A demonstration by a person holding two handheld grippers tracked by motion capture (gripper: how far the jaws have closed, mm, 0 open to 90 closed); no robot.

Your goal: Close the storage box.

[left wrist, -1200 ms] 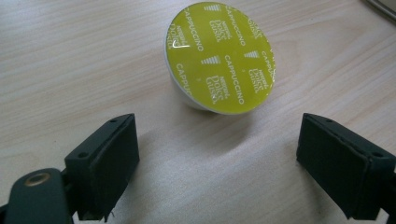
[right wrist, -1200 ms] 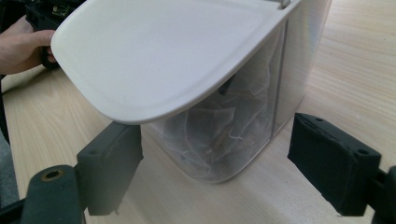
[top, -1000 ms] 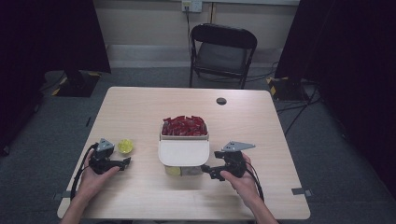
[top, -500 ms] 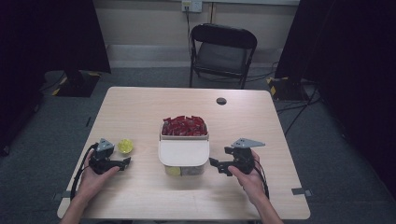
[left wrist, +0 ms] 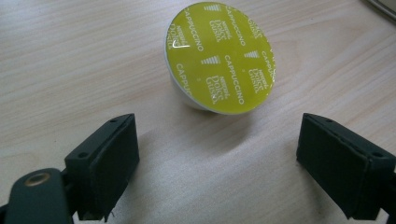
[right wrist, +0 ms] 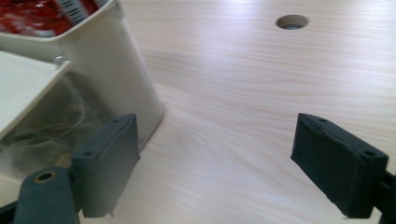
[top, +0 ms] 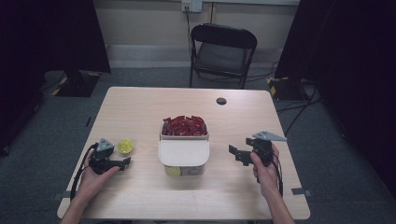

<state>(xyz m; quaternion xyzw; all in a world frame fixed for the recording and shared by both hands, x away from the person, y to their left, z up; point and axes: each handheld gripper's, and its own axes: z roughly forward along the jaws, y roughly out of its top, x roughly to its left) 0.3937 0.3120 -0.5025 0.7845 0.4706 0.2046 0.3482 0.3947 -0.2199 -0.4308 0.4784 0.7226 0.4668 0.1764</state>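
High view, a person at a pale wooden table (top: 140, 107) with a gripper in each hand; the left gripper (top: 125, 162) rests near the table's left edge, jaws apart and empty, with a yellow-green capsule (top: 124, 146) lying just beyond it; the left gripper view shows the capsule (left wrist: 219, 58) tilted on its side, its printed foil lid facing the camera, ahead of both pads and touching neither. At centre stands a cream container (top: 183, 151), its far compartment heaped with red packets (top: 184, 126), its near part covered by a flat lid (top: 183, 152). The right gripper (top: 235, 155) sits apart from the container's right side; its jaws have just been opening and nothing lies between them; the right gripper view shows the container's wall (right wrist: 123, 65) just beside one jaw. By the look of it, the step in hand is fetching the capsule; the next move calls for the left gripper to ease forward until the capsule sits between its pads, then close squarely on its round body.
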